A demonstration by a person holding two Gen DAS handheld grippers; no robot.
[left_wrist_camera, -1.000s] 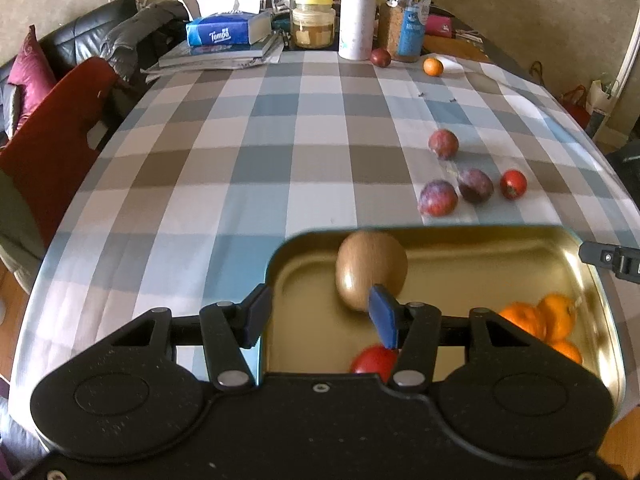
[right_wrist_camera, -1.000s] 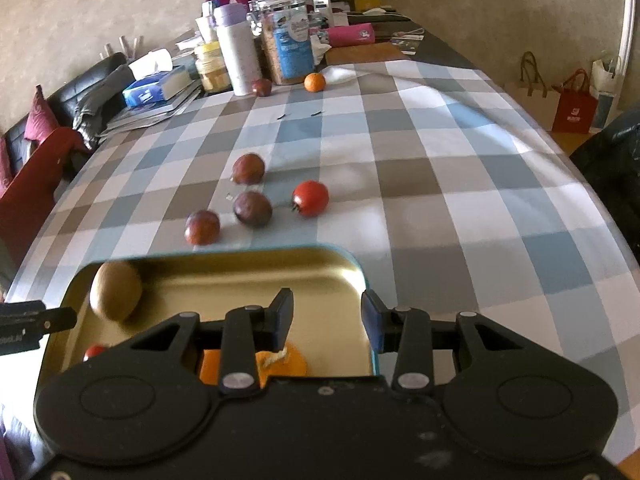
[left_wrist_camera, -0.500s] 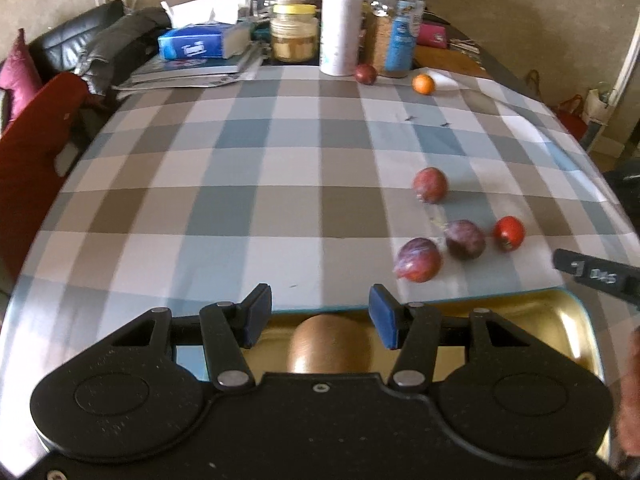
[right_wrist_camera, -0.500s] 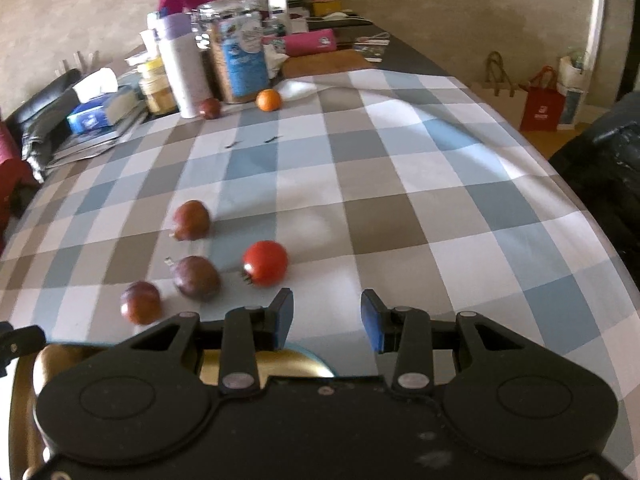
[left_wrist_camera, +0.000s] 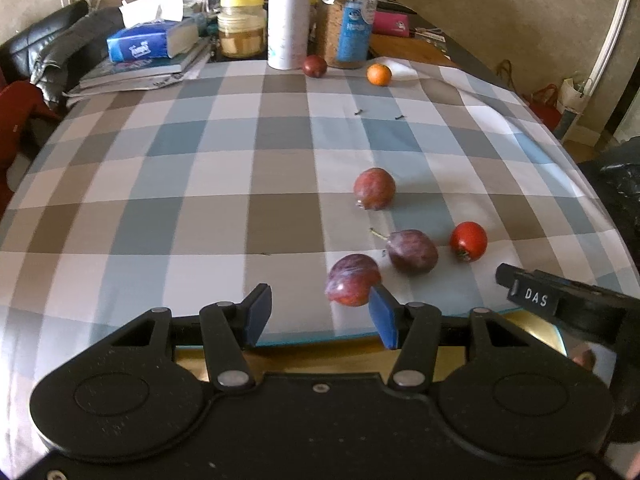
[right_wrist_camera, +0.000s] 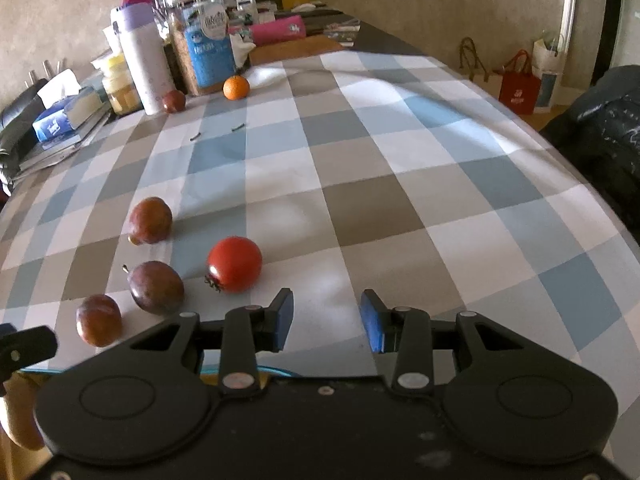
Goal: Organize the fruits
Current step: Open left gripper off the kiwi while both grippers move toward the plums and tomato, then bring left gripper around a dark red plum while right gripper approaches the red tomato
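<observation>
Three plums lie on the checked cloth: a near one (left_wrist_camera: 353, 280) (right_wrist_camera: 99, 320), a middle one (left_wrist_camera: 412, 251) (right_wrist_camera: 157, 287) and a far one (left_wrist_camera: 374, 188) (right_wrist_camera: 150, 220). A red tomato (left_wrist_camera: 468, 241) (right_wrist_camera: 234, 263) sits to their right. My left gripper (left_wrist_camera: 320, 316) is open and empty, its right finger just in front of the near plum. My right gripper (right_wrist_camera: 326, 326) is open and empty, right of the tomato. The gold tray (left_wrist_camera: 536, 330) peeks out under both grippers. A fourth plum (left_wrist_camera: 315, 66) (right_wrist_camera: 174, 101) and a mandarin (left_wrist_camera: 379, 74) (right_wrist_camera: 236, 88) lie far back.
At the back stand a white bottle (left_wrist_camera: 289, 16), a glass jar with a blue label (left_wrist_camera: 352, 20), a yellow-lidded jar (left_wrist_camera: 241, 26), a tissue box (left_wrist_camera: 150, 42) on books and a pink case (right_wrist_camera: 276, 31). A dark chair (right_wrist_camera: 604, 120) stands at the right edge.
Both grippers have moved forward from above the tray toward the loose plums and tomato. The kiwi and mandarins in the tray have dropped out of sight. Both grippers stayed open.
</observation>
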